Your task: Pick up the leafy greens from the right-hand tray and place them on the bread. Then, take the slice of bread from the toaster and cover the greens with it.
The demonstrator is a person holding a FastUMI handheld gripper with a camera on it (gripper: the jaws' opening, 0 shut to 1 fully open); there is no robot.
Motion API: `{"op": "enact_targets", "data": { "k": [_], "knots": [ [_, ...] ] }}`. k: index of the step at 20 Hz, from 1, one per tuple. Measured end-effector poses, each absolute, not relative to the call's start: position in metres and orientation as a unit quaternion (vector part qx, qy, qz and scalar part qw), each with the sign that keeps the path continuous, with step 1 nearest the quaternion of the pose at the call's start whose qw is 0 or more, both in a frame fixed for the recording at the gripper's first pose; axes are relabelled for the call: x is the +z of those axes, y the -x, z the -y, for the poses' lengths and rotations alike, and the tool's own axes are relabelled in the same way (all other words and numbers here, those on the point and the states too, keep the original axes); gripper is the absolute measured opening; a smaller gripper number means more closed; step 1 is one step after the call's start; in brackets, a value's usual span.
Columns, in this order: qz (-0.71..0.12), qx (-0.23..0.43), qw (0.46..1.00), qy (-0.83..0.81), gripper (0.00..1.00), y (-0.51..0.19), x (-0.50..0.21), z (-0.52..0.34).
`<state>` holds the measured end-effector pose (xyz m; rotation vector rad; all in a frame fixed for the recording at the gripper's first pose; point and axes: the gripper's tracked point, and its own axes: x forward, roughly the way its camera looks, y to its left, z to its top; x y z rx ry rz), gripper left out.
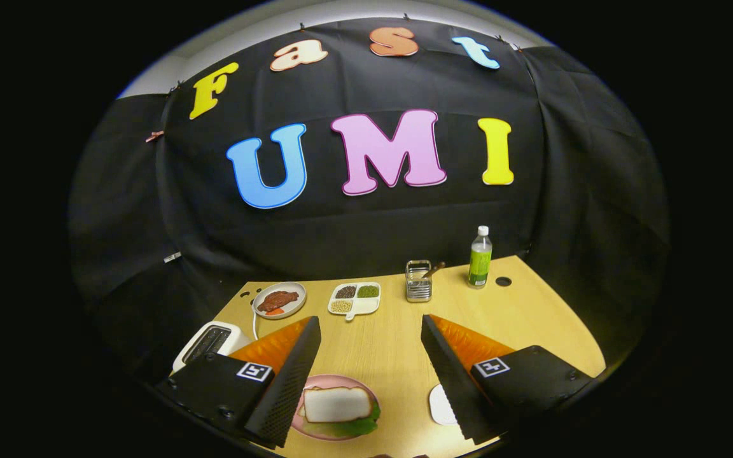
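Note:
A pink plate lies on the wooden table, low between my fingers and closer to the left one. On it a white bread slice rests on top of leafy greens, which poke out under its near and right edges. The white toaster stands to the left, just beyond my left finger, and its slots look dark. A white tray peeks out beside my right finger, mostly hidden by it. My gripper is open, held above the table, with nothing between its fingers.
Farther back on the table are a plate with meat, a white divided dish of beans, a metal basket and a green-labelled bottle. A round cable hole sits near the bottle.

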<state>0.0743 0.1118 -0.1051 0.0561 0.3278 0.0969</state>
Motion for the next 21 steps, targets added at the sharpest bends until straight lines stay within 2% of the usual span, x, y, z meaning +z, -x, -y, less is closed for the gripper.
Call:
{"op": "enact_targets", "data": {
  "k": [8,14,21],
  "knots": [
    [-0.128,0.085,0.988,0.027,0.99,-0.038,-0.053,-0.049],
    [-0.094,0.044,0.994,0.024,0.98,-0.012,-0.026,0.020],
    [-0.084,0.026,0.996,-0.012,0.99,-0.007,-0.018,0.051]
  ]
}}
